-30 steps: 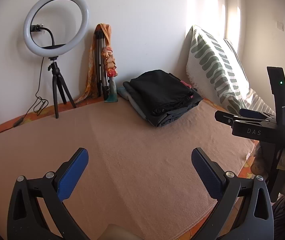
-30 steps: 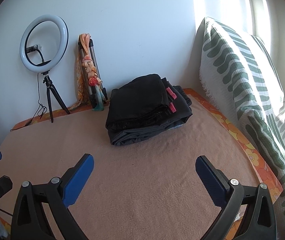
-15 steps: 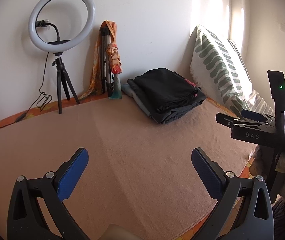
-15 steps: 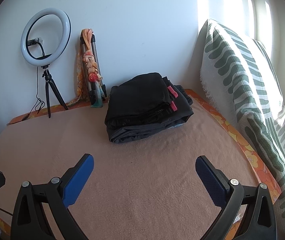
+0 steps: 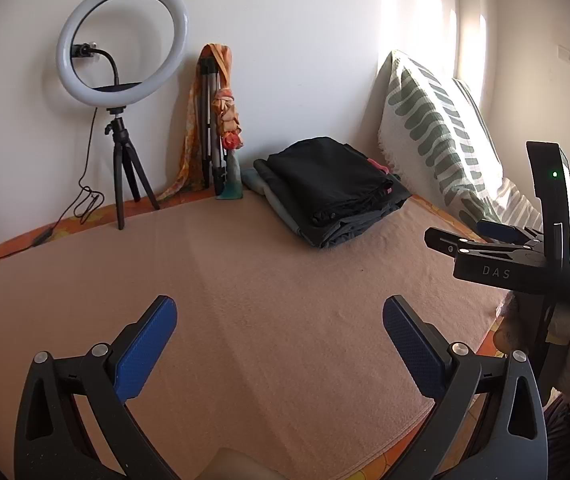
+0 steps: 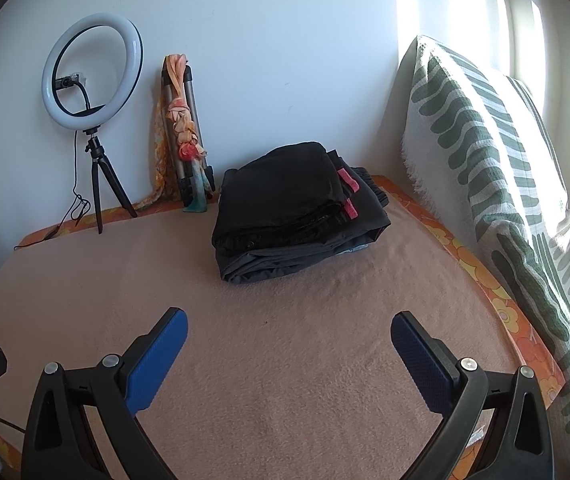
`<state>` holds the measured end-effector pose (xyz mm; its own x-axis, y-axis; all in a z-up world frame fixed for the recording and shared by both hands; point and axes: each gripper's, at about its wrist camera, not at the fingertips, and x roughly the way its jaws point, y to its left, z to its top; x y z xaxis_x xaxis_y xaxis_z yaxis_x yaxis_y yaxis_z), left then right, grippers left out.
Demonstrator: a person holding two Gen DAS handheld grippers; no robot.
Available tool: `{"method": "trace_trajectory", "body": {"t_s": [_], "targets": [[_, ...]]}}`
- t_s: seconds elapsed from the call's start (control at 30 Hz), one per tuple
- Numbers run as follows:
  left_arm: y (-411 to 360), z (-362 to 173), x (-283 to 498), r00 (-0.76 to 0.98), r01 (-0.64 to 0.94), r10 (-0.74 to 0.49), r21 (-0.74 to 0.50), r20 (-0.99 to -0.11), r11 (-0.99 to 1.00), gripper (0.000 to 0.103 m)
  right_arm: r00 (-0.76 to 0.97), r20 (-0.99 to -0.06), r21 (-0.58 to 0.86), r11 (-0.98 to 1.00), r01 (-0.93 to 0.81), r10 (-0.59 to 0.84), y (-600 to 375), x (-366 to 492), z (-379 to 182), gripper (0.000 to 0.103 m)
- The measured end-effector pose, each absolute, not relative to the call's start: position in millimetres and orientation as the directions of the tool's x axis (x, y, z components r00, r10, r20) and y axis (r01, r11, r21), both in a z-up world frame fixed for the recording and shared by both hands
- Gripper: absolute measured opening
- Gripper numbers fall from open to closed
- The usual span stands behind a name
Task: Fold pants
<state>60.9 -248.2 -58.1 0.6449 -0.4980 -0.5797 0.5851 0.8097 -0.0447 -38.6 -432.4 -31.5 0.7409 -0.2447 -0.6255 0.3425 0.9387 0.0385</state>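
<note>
A stack of folded dark pants (image 5: pixel 335 190) (image 6: pixel 297 210) lies at the back of the peach blanket (image 5: pixel 269 304) (image 6: pixel 285 352), near the wall. Red tags show on its right side. My left gripper (image 5: pixel 279 328) hovers open over the bare blanket in front, well short of the stack. My right gripper (image 6: pixel 289 338) is also open, with nothing between its blue pads, and points at the stack from a short distance. The right gripper's body (image 5: pixel 517 264) shows at the right edge of the left wrist view.
A ring light on a small tripod (image 5: pixel 121 92) (image 6: pixel 93 120) stands at the back left, its cable trailing on the bed. A folded tripod with an orange scarf (image 5: pixel 217 120) (image 6: pixel 183 128) leans on the wall. A green-patterned pillow (image 5: pixel 433 128) (image 6: pixel 497 168) lines the right side.
Both grippers have shifted slightly, so the scene sits a little further right and lower in the left wrist view. Both stay open and empty. The pants stack has not moved.
</note>
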Motion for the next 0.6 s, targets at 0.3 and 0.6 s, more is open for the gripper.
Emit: {"method": "trace_trajectory", "body": {"t_s": [0.3, 0.6], "targets": [[-247.5, -59.1, 60.9, 0.644, 0.589, -0.497, -0.038, -0.581, 0.807, 0.102, 0.740, -0.630, 0.058, 0.936, 0.347, -0.235, -433.3, -39.0, -33.4, 0.103], [-249.5, -59.4, 59.3, 0.641, 0.594, -0.500, -0.036, -0.583, 0.804, 0.102, 0.740, -0.631, 0.056, 0.938, 0.341, -0.231, -431.8, -38.8, -33.8, 0.103]]}}
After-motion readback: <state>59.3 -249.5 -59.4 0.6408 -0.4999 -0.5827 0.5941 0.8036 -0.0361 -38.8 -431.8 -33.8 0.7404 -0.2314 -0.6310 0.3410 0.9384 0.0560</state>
